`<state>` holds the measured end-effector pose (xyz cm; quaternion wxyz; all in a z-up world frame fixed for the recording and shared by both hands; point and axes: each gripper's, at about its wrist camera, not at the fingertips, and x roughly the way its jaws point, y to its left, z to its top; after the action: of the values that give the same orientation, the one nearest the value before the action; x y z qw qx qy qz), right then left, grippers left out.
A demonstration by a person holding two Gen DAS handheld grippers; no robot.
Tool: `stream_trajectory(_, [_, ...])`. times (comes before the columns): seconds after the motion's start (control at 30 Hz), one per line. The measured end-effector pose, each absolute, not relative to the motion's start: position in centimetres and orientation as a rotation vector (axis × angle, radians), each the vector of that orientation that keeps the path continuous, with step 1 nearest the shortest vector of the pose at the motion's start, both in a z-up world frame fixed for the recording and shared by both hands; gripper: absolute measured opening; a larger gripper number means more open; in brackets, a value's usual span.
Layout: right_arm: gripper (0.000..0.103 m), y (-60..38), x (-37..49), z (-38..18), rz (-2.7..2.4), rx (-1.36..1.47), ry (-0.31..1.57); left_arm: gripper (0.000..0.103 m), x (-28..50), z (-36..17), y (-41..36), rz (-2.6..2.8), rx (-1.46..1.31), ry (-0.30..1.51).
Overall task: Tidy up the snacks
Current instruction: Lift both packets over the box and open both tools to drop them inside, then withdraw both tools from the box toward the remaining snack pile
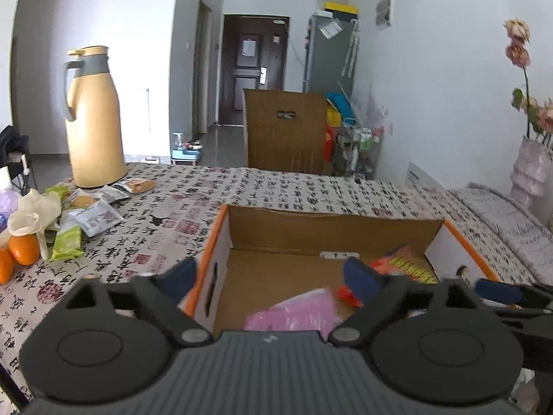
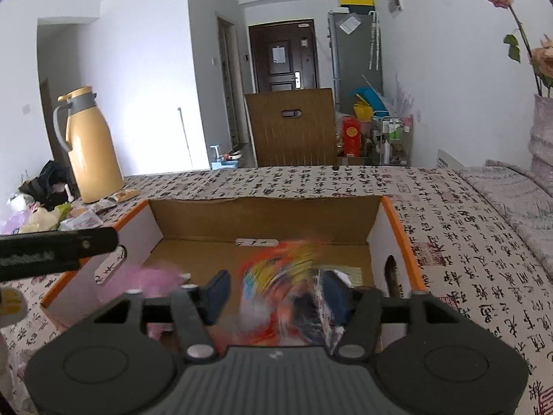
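Note:
An open cardboard box (image 1: 345,221) with orange edges sits on the table right in front of me. My left gripper (image 1: 271,276) stands wide open over its left wall, one finger outside the box and one inside. A pink packet (image 1: 297,311) lies on the box floor below it, untouched. My right gripper (image 2: 274,292) is open over the box (image 2: 262,218). A colourful snack bag (image 2: 283,297) shows as a blur between its fingers, loose rather than pinched. In the left wrist view that bag (image 1: 404,266) is low in the box's right part.
Several loose snack packets (image 1: 86,214) and oranges (image 1: 22,249) lie at the table's left, beside a yellow thermos jug (image 1: 93,121). A vase of flowers (image 1: 528,169) stands at the far right. A wooden chair back (image 1: 287,128) rises behind the table's far edge.

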<state>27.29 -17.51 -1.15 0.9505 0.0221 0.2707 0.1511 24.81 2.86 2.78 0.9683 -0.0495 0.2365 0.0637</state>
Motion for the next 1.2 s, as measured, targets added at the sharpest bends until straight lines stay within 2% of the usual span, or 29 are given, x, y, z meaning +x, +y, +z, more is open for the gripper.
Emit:
stream_trajectory(0.17, [0.103, -18.3, 26.8, -0.6, 0.288, 0.075, 0.506, 0.103, 24.3, 3.2, 2.8, 0.128, -0.102, 0.456])
stream_trajectory(0.67, [0.103, -19.0, 25.9, 0.8, 0.277, 0.086, 0.440, 0.103, 23.8, 4.1, 2.6, 0.135, -0.117, 0.462])
stream_trajectory(1.2, [0.103, -19.5, 21.3, 1.4, 0.268, -0.006, 0.398, 0.103, 19.9, 5.0, 2.9, 0.148, -0.096, 0.457])
